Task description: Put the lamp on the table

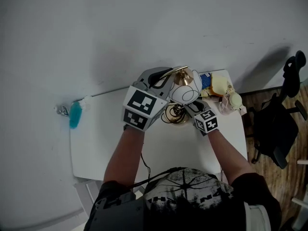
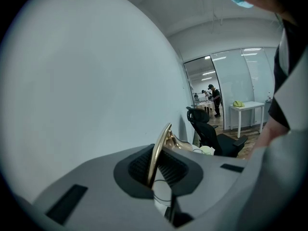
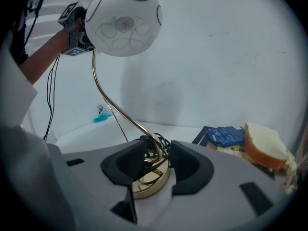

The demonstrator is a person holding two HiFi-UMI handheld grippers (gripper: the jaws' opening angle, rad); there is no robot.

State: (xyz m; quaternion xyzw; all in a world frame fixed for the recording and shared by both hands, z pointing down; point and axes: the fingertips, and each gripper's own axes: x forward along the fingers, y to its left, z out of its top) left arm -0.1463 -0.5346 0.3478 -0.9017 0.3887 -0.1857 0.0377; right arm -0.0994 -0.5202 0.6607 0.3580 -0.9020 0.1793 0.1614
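The lamp has a white globe shade (image 1: 185,93), a thin curved gold stem (image 3: 108,102) and a round gold base (image 3: 149,179) with black cord coiled on it. The base rests on the white table (image 1: 106,143) near its far edge. My left gripper (image 1: 161,81) is shut on the upper stem (image 2: 159,148), just beside the shade. My right gripper (image 1: 192,109) is low at the base. Its jaws (image 3: 156,162) stand open, with the lower stem and the cord between the pads and a gap showing on each side.
A blue packet (image 3: 226,134), a yellow bun-like item (image 3: 264,146) and small soft things (image 1: 226,97) crowd the table's far right corner. A turquoise object (image 1: 75,113) lies by the wall at the left. A black office chair (image 1: 281,124) stands to the right.
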